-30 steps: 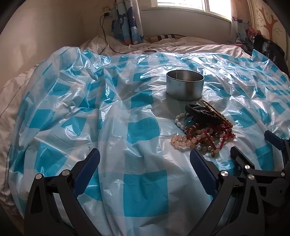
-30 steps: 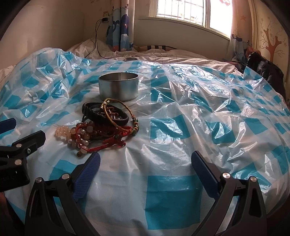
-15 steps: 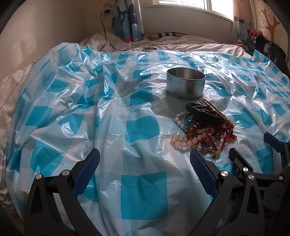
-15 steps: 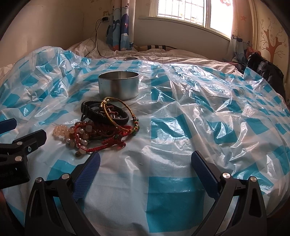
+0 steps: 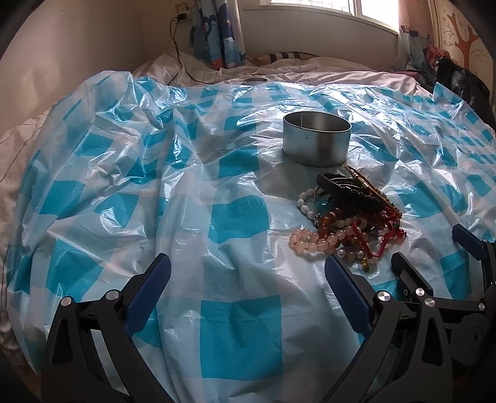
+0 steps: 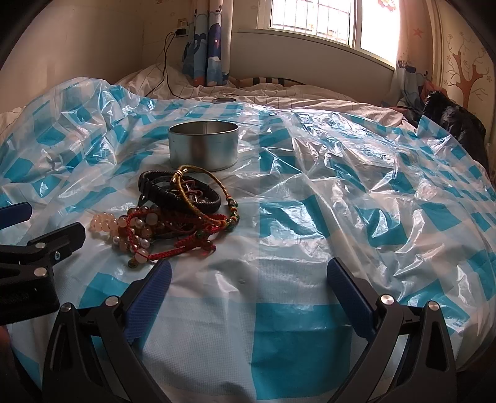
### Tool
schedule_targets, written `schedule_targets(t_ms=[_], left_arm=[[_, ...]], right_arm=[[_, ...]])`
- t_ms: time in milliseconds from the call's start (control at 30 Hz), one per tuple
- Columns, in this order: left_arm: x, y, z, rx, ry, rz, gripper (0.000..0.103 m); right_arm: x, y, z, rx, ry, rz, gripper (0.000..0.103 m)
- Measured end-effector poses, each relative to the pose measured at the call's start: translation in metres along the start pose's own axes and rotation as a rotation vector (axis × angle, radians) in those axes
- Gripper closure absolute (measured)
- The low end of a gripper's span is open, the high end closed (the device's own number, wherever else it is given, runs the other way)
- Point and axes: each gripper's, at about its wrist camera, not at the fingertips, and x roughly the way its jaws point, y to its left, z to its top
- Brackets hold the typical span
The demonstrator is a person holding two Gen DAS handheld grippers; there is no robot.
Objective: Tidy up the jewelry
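Crinkled blue-and-white checked plastic sheeting (image 6: 310,192) covers a bed, with rumpled white bedding (image 6: 310,96) showing beyond it beneath a bright window (image 6: 313,18) and a cartoon-print curtain (image 6: 206,46). Standing on the sheeting is a round metal tin (image 6: 203,149), open and upright, which serves as the landmark. Just in front of the tin, on its near side, lies the jewelry pile (image 6: 173,214): a black braided bracelet (image 6: 173,189) closest to the tin, a gold cord bracelet (image 6: 198,173) leaning across it, then red cord strands (image 6: 186,245) and pale pink beads (image 6: 105,221) farthest from the tin. Beyond the tin, at the far edge of the sheeting, a small round lid-like disc (image 6: 223,100) rests flat. The left gripper (image 5: 248,272) hovers on the near side of the pile, left of it, fingers spread wide with nothing between them. The right gripper (image 6: 248,276) sits on the near side of the tin too, right of the pile, likewise spread wide and holding nothing.
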Motion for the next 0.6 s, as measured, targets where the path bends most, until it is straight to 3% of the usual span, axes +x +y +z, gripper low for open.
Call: schedule_targets(t_ms=[600], left_arm=[[0.0003, -0.0023, 0.0, 0.005, 0.001, -0.001, 0.008]], right_arm=[[0.0006, 0.0005, -0.0004, -0.001, 0.001, 0.001, 0.006]])
